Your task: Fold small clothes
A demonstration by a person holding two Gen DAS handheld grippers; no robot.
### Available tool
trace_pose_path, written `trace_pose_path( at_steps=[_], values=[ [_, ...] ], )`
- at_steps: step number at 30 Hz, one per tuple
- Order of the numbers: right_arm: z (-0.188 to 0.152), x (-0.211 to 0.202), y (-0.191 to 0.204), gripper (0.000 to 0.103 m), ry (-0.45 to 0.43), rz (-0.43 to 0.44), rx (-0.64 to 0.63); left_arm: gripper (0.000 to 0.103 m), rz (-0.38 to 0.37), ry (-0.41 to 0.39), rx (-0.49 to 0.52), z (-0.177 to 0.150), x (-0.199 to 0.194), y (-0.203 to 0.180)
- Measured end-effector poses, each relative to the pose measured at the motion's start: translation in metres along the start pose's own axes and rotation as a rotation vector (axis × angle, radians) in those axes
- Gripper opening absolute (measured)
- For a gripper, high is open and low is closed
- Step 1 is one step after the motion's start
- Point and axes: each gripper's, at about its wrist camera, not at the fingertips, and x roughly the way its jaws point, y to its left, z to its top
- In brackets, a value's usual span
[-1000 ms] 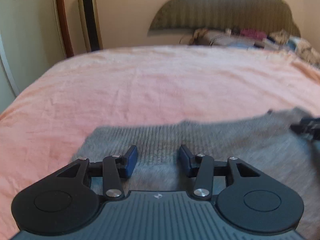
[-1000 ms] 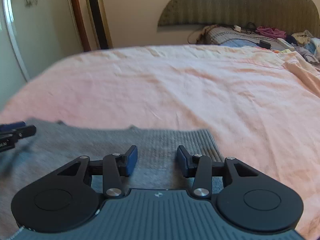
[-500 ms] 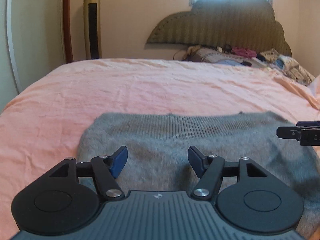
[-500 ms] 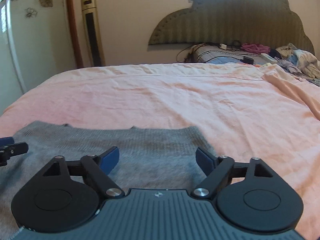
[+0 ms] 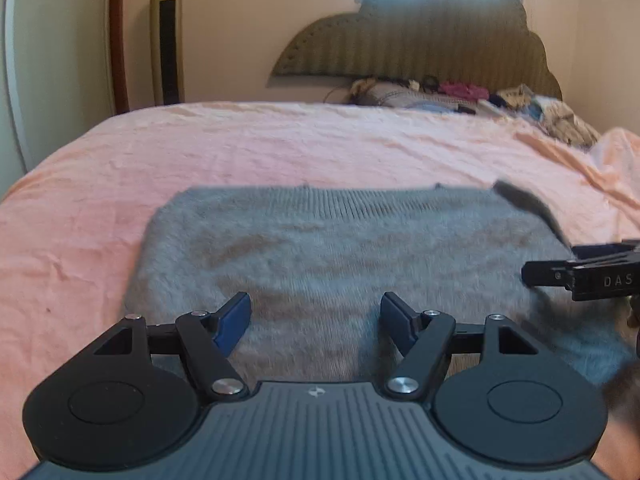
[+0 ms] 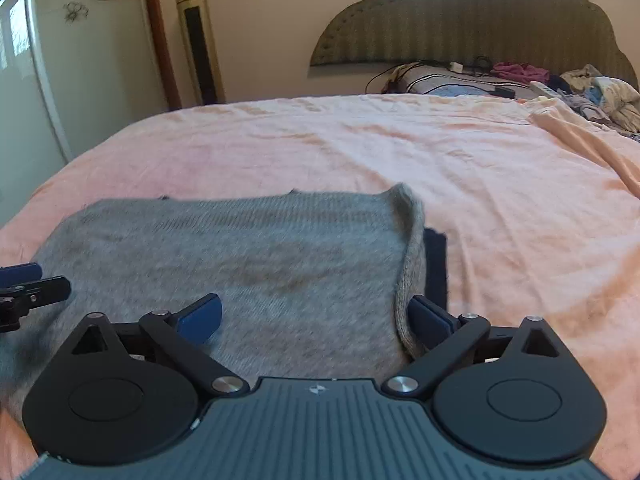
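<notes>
Grey sweater [image 5: 340, 264] lies folded flat on pink bed [image 5: 280, 152], just ahead of both jaws. Left gripper [image 5: 315, 322] and right gripper [image 6: 314, 320] have just been opening, nothing pinched between them. One fold looks done; more prob. left.

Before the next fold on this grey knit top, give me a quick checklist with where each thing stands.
1. Left gripper jaws clear of fabric: ok, just been opening, nothing pinched.
2. Right gripper released: ok, just opened wide; the knit's edge lies by its right finger, unclamped.
3. Grey knit top flat on the pink bedsheet: not ok, right edge curls up.
4. Left side of top smooth: ok.
5. Dark item under the curled edge: cannot tell what it is.
</notes>
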Motion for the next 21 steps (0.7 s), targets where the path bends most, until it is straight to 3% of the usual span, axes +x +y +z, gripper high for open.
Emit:
trace_pose_path(
  at_steps=[2,3,4,6,9,11,14,17,20,21],
  values=[
    [-0.016,0.001,-0.004,0.103,-0.061,0.009,-0.045,0.076,-0.017,-0.051,-0.01,-0.013,0.003,0.007],
    [-0.013,0.0,-0.012,0.103,-0.059,0.019,-0.01,0.076,-0.021,-0.04,-0.036,-0.008,0.004,0.013],
    [-0.009,0.002,-0.017,0.103,-0.036,-0.029,-0.019,0.076,-0.004,-0.036,-0.025,-0.006,0.006,0.015],
    [-0.006,-0.001,-0.044,0.102,-0.015,0.009,0.096,0.076,-0.003,-0.033,-0.008,-0.006,0.004,0.017],
    [-0.004,-0.025,-0.047,0.101,-0.02,-0.098,0.105,0.076,0.035,-0.018,-0.028,-0.005,-0.011,0.018],
    [-0.005,-0.044,-0.04,0.101,-0.071,-0.131,0.081,0.075,0.017,-0.02,-0.075,-0.008,-0.021,0.021],
    [-0.003,-0.06,-0.025,0.102,-0.126,-0.047,0.075,0.075,0.001,-0.023,-0.084,-0.017,-0.027,0.017],
    [0.003,-0.049,-0.001,0.103,-0.097,0.046,0.017,0.075,-0.01,-0.008,-0.055,-0.021,-0.025,0.005],
    [-0.004,-0.019,0.012,0.103,0.021,0.03,-0.039,0.079,0.023,0.021,0.017,-0.028,-0.021,0.002],
    [-0.013,-0.014,0.009,0.103,0.007,0.013,-0.067,0.08,0.028,0.024,0.03,-0.03,-0.024,0.005]
  ],
)
